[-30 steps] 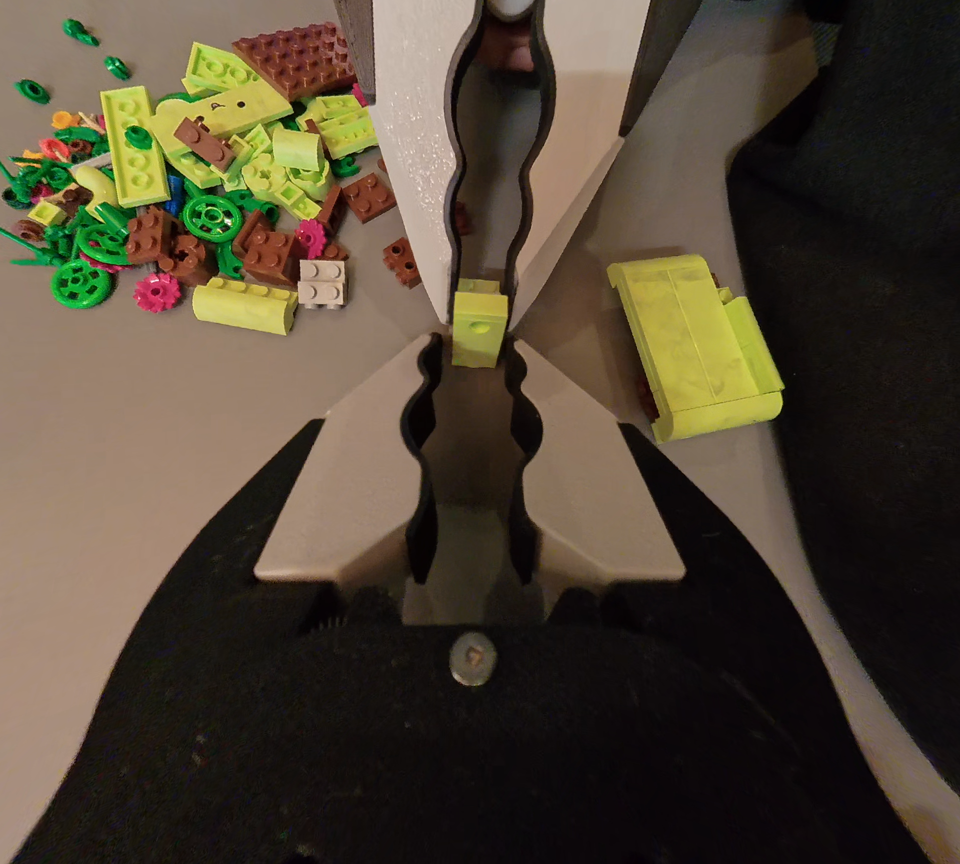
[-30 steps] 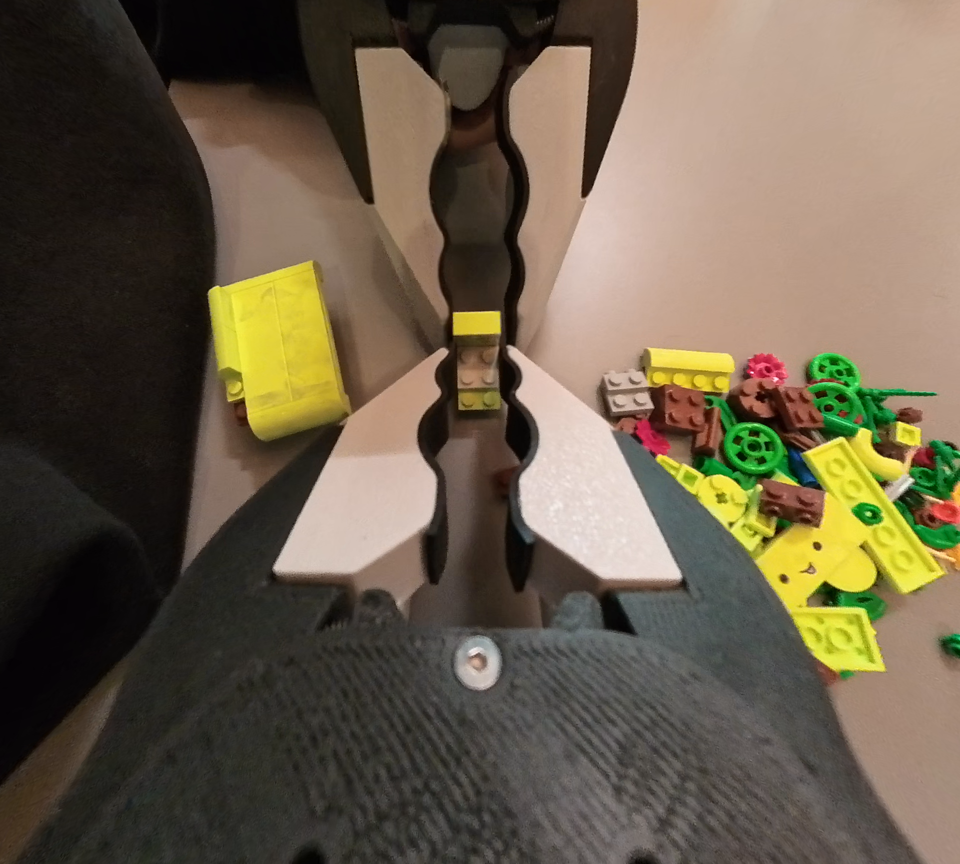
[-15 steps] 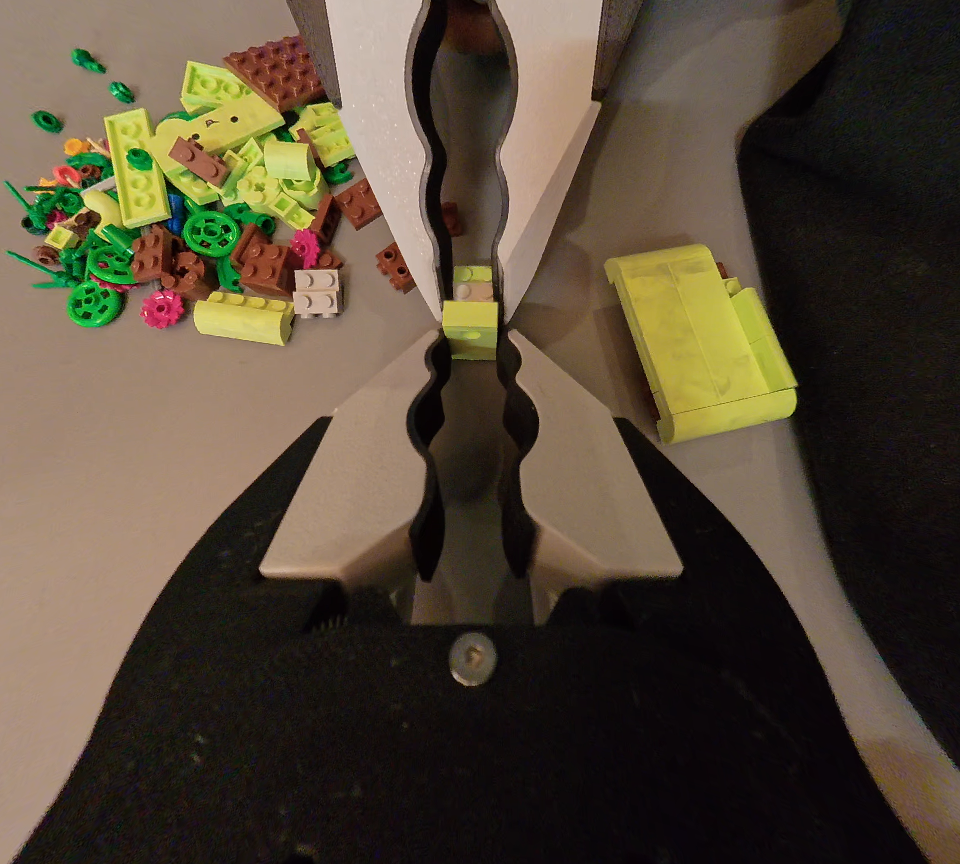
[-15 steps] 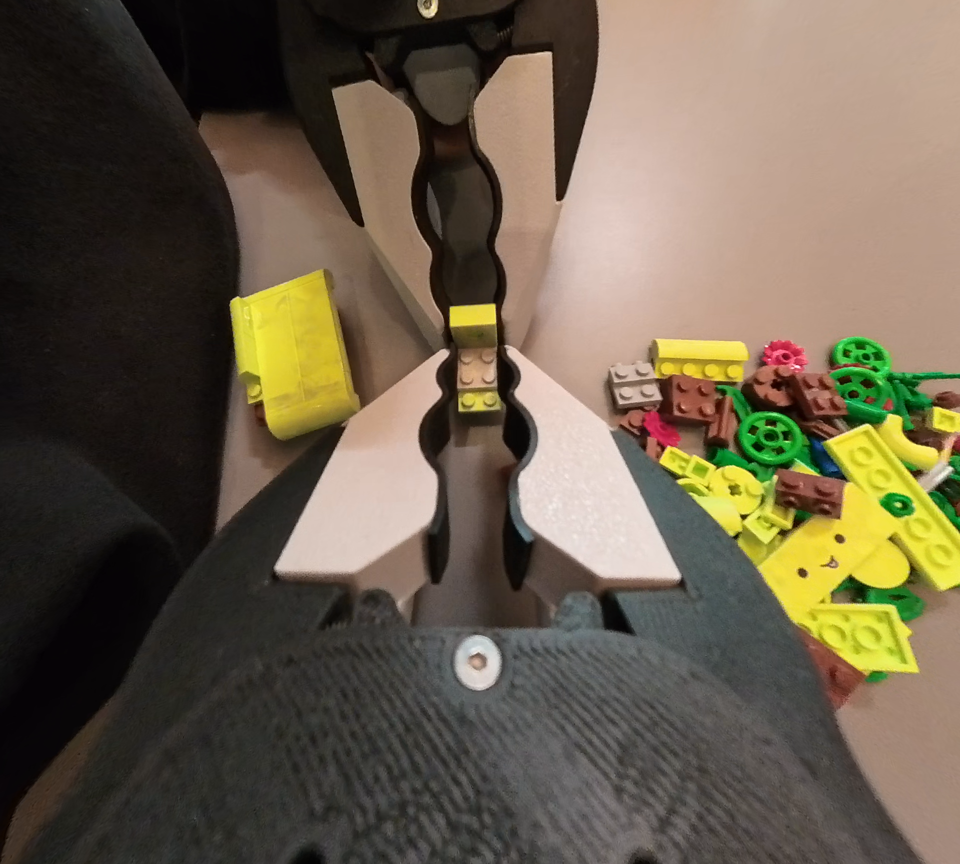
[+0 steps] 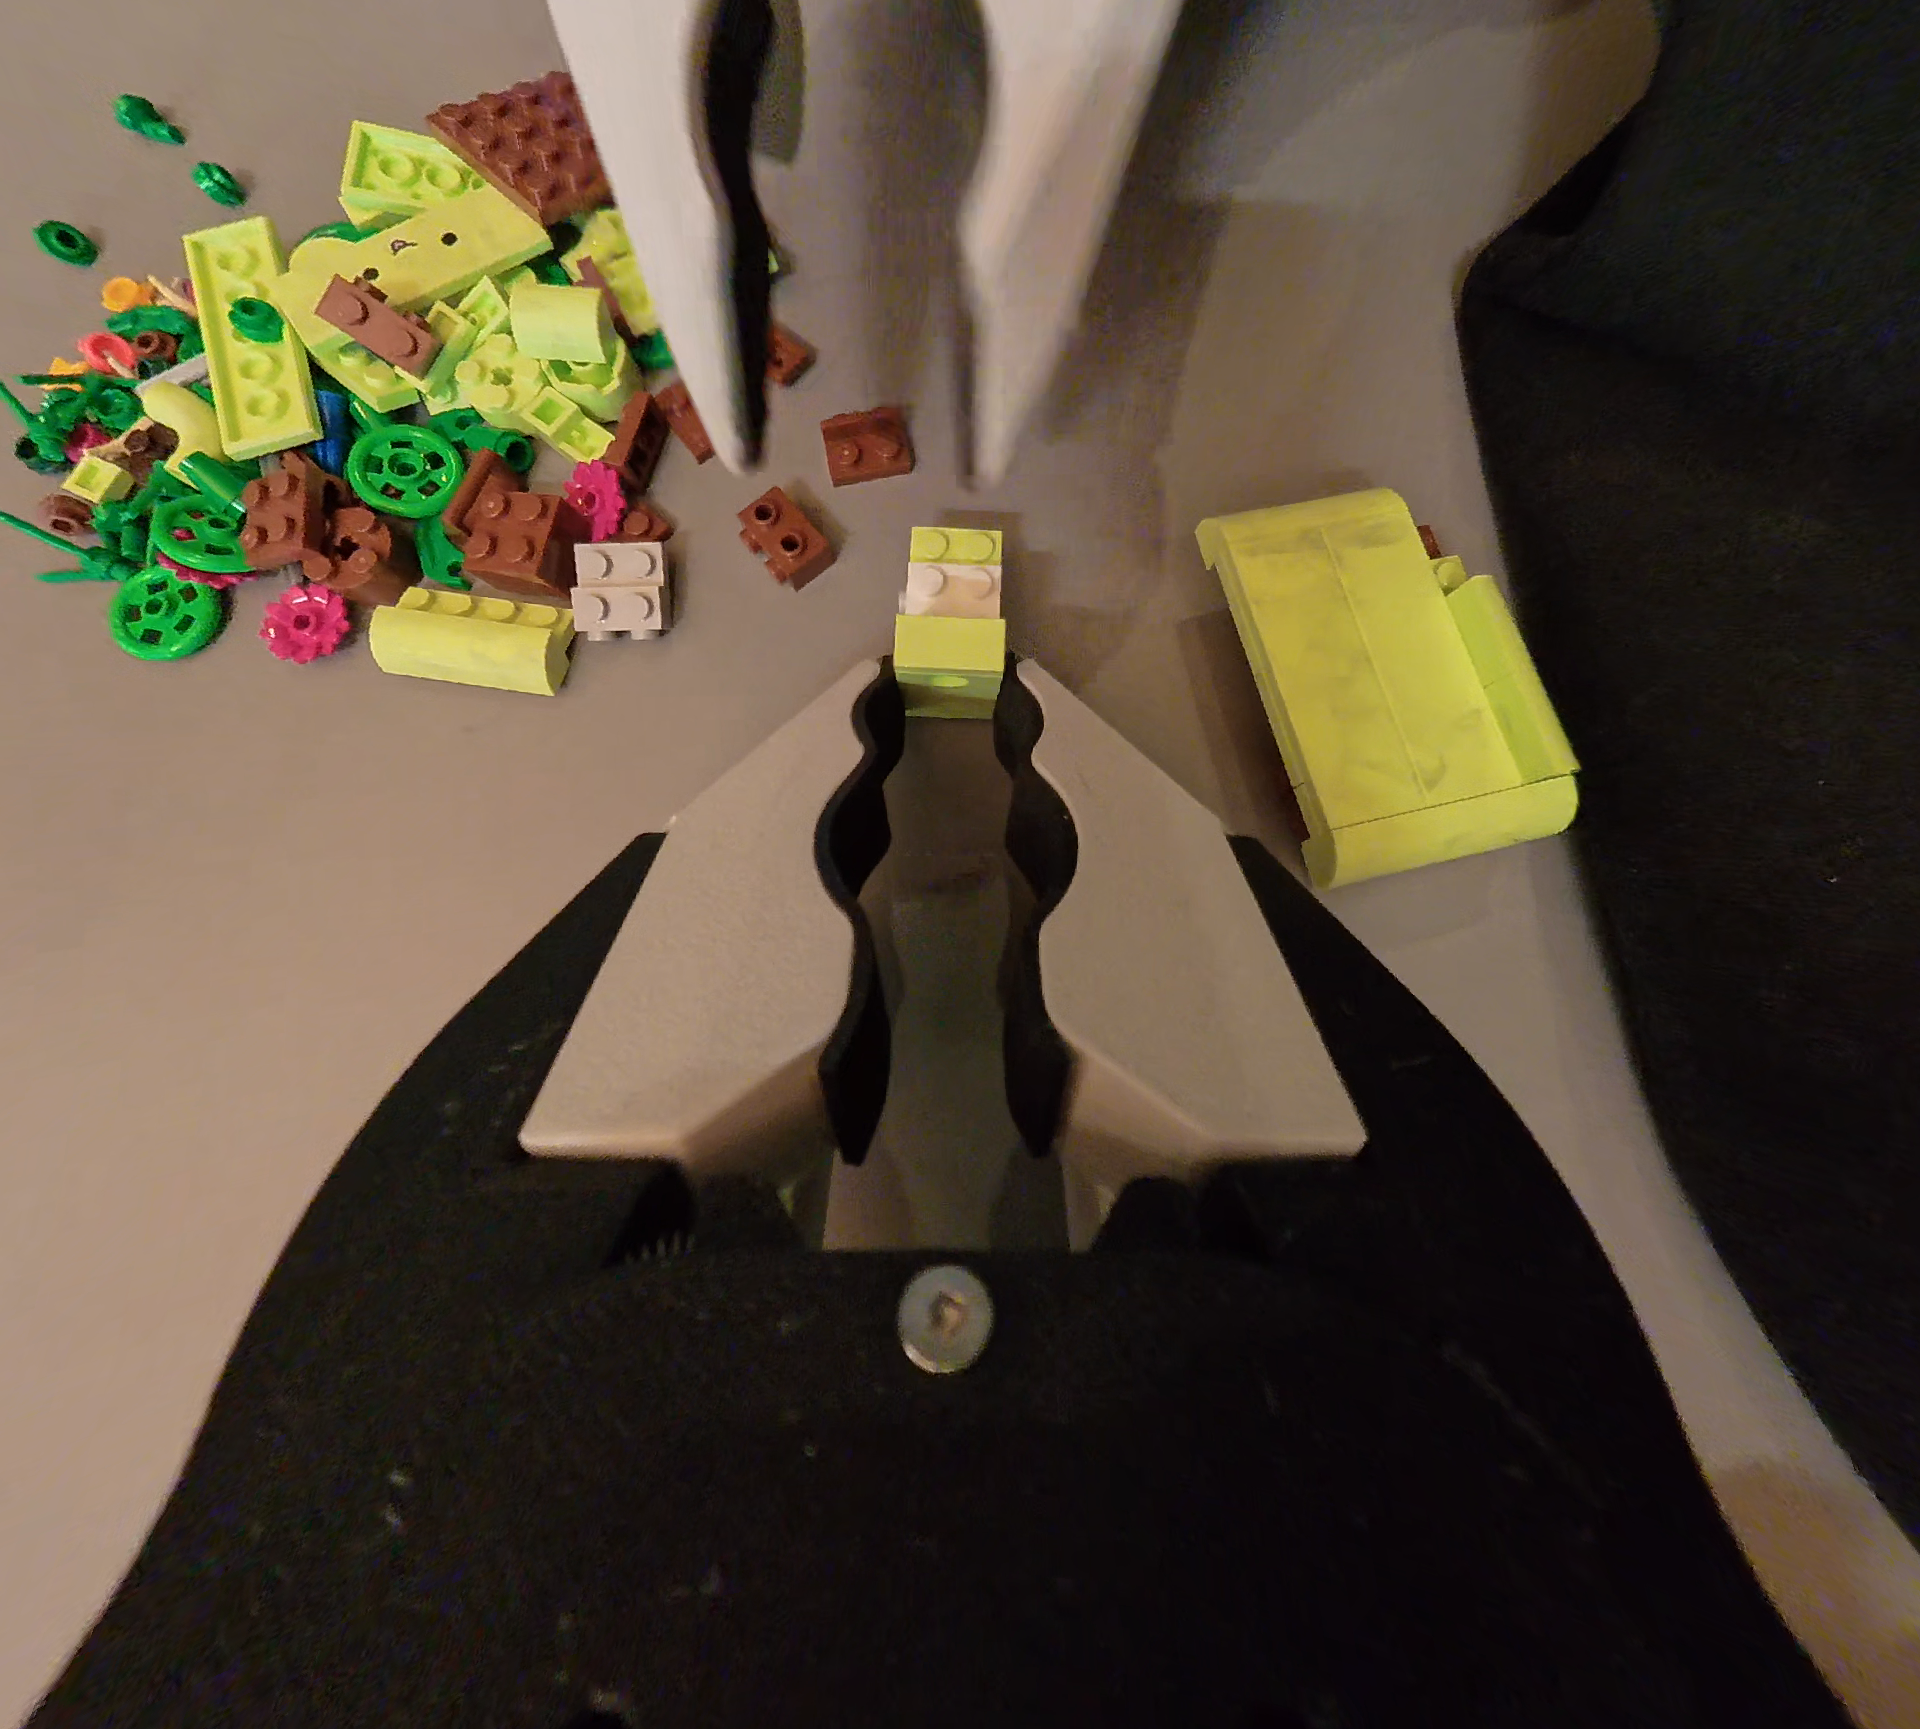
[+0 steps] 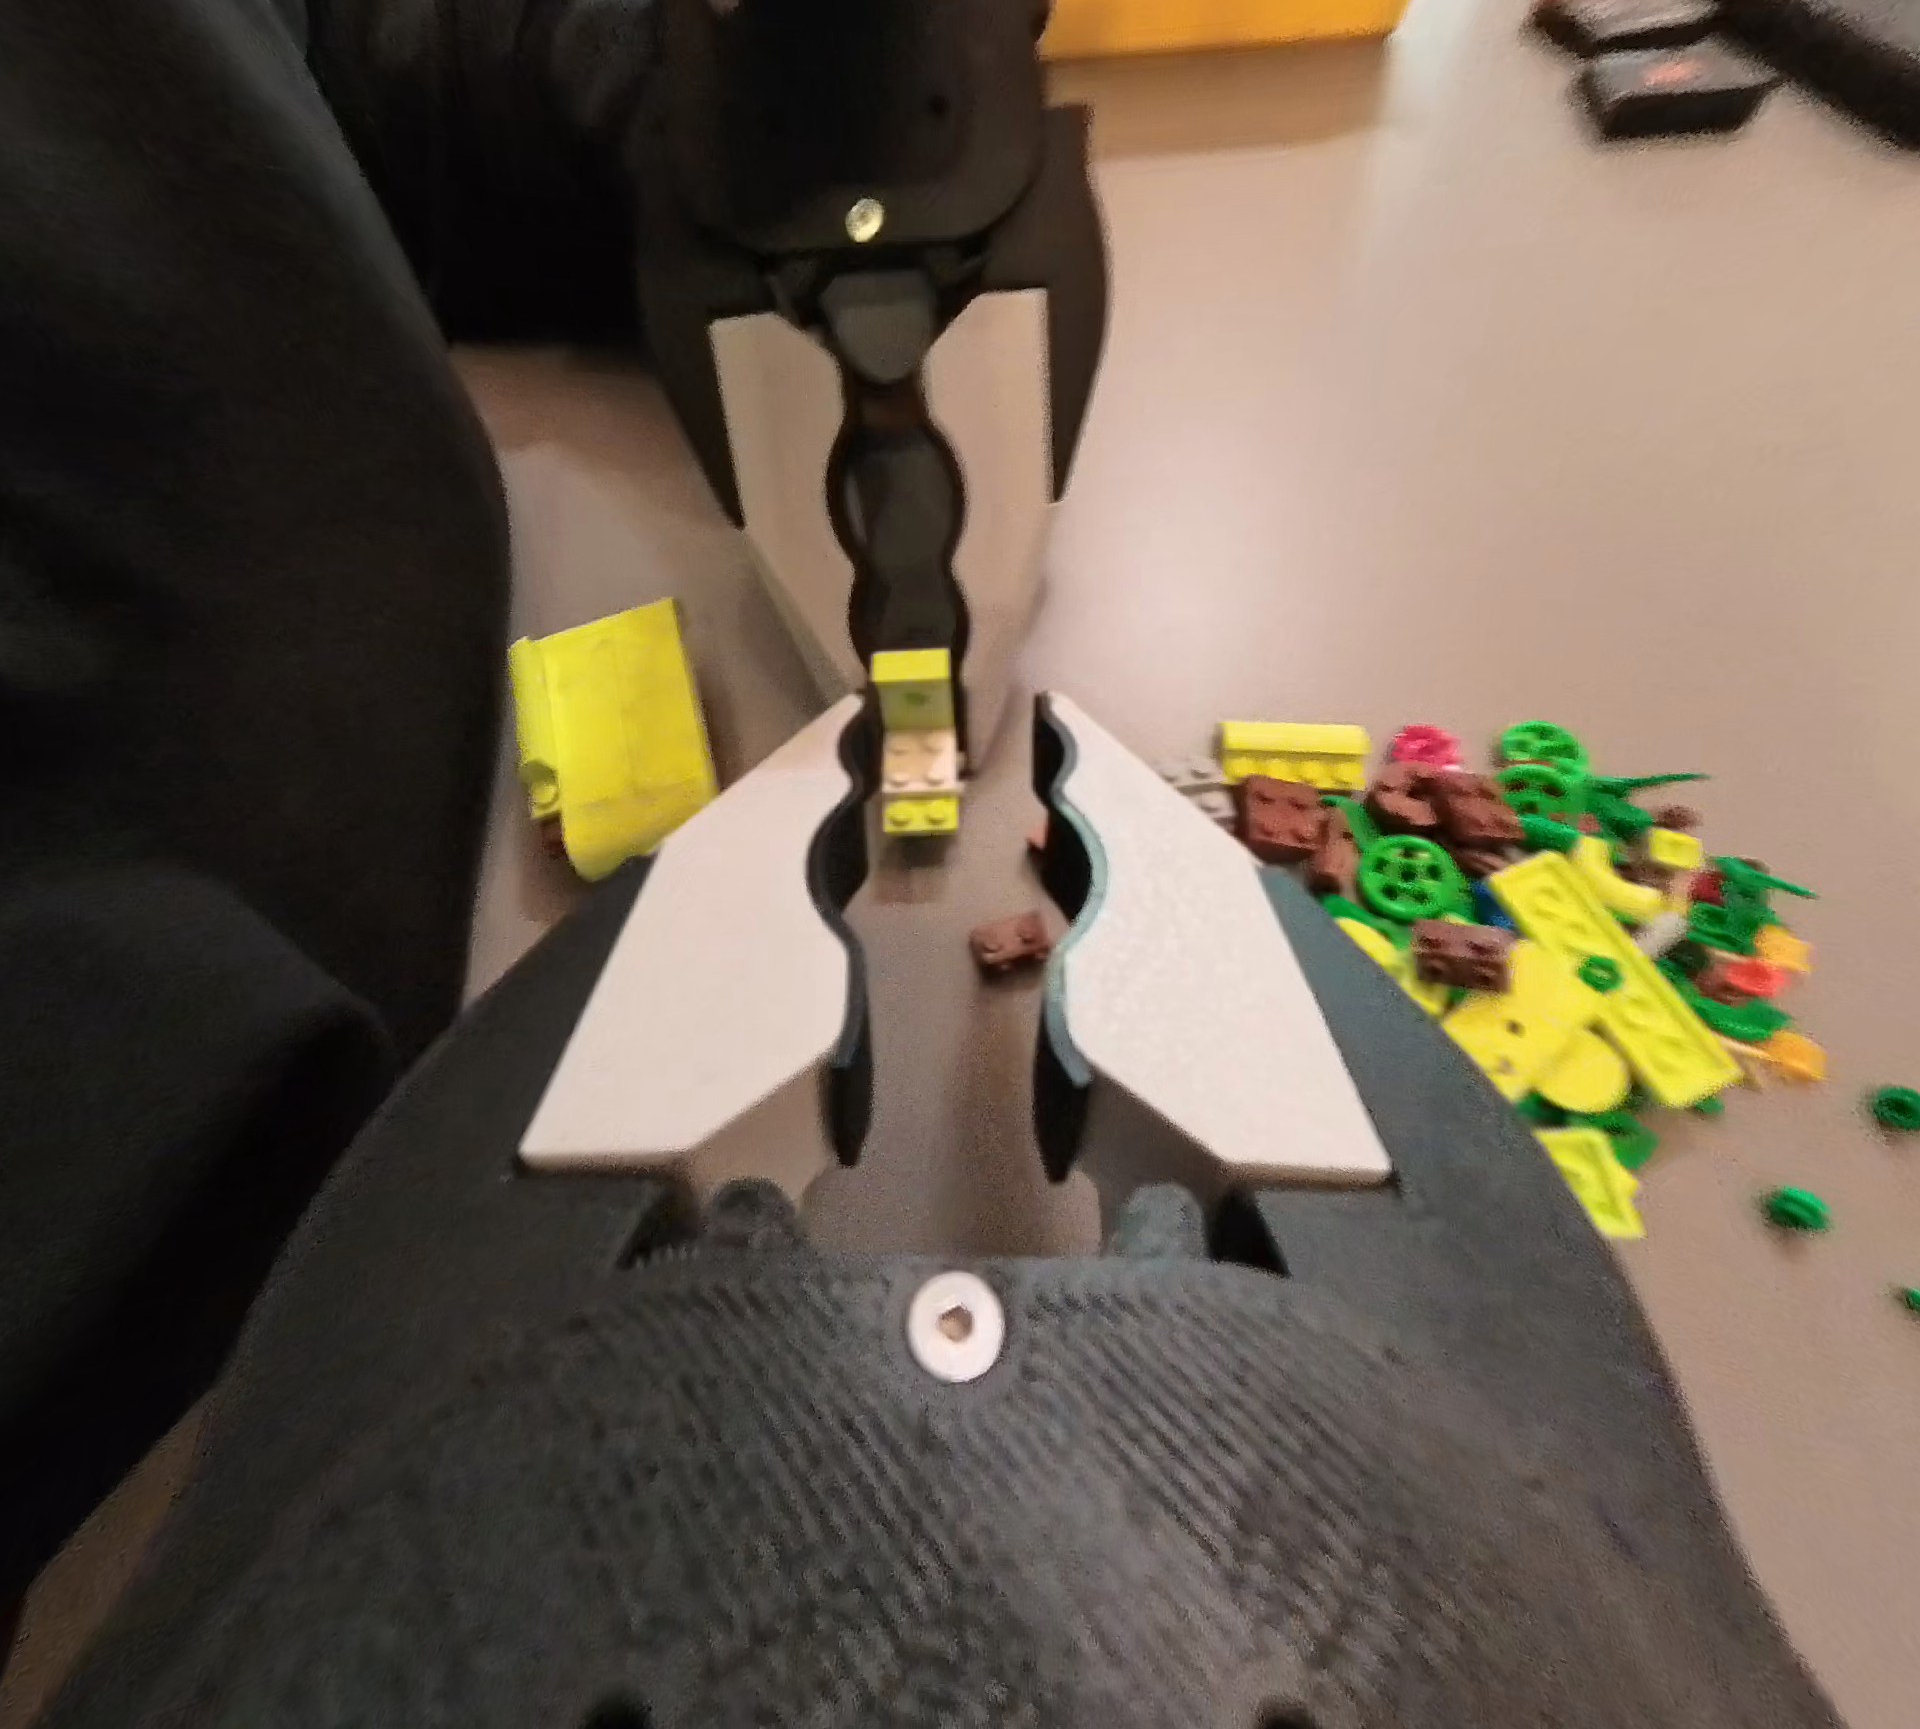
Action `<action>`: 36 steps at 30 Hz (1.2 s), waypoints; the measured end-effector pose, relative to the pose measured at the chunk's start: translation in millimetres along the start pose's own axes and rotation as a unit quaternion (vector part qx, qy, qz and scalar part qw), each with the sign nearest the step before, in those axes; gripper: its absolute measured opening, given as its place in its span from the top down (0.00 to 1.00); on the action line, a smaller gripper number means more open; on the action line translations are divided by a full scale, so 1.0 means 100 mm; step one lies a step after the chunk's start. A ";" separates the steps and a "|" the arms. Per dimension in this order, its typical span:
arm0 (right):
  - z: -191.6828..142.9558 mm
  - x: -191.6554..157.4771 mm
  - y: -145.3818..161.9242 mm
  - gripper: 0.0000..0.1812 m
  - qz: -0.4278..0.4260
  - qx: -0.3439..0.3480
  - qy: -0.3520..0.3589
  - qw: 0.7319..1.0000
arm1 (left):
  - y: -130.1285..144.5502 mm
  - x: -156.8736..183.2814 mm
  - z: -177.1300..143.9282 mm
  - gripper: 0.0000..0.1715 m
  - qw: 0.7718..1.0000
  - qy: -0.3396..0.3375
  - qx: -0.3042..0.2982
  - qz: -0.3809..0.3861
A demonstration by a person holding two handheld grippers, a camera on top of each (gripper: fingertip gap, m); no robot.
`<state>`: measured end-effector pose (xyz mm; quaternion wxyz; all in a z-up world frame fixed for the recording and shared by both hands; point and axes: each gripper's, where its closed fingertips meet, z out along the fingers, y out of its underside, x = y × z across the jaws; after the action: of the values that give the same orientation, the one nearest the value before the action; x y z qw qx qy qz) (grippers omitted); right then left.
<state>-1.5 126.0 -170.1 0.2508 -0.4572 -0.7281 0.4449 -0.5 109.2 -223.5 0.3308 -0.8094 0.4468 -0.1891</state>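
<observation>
Your left gripper (image 5: 948, 671) clamps a small stack (image 5: 951, 614) of lime and grey studded bricks by its lime end, long axis pointing straight out along the fingers. Your right gripper (image 6: 945, 744) stands parted, the stack's far end between its tips. A loose brick pile (image 5: 343, 422) lies on the smooth table (image 5: 312, 848), a lime block (image 5: 1382, 682) opposite, and one brown plate (image 5: 868, 445) ahead.

Two tongs (image 5: 949, 677) (image 6: 951, 734); one stacked brick piece (image 5: 951, 609) between them; one lime block (image 5: 1382, 682) alongside; three green wheels (image 5: 403, 471); one brick pile (image 5: 343, 391).
</observation>
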 end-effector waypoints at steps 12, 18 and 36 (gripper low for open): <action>0.27 -0.13 0.25 0.92 -0.030 -0.081 -0.013 0.996 | -0.01 0.00 0.00 0.90 1.000 -0.008 -0.001 0.003; 0.28 -0.12 0.26 0.92 -0.029 -0.085 -0.011 0.996 | -0.01 -0.02 0.01 0.90 1.000 -0.015 -0.006 0.001; 0.24 -0.13 0.22 0.93 0.035 -0.058 -0.046 0.997 | -0.02 -0.01 0.02 0.90 0.998 -0.025 -0.024 -0.046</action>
<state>-4.4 108.2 -200.1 0.1741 -0.4755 -0.7469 0.4310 1.3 111.3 -223.3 0.3133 -0.8414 0.4050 -0.1729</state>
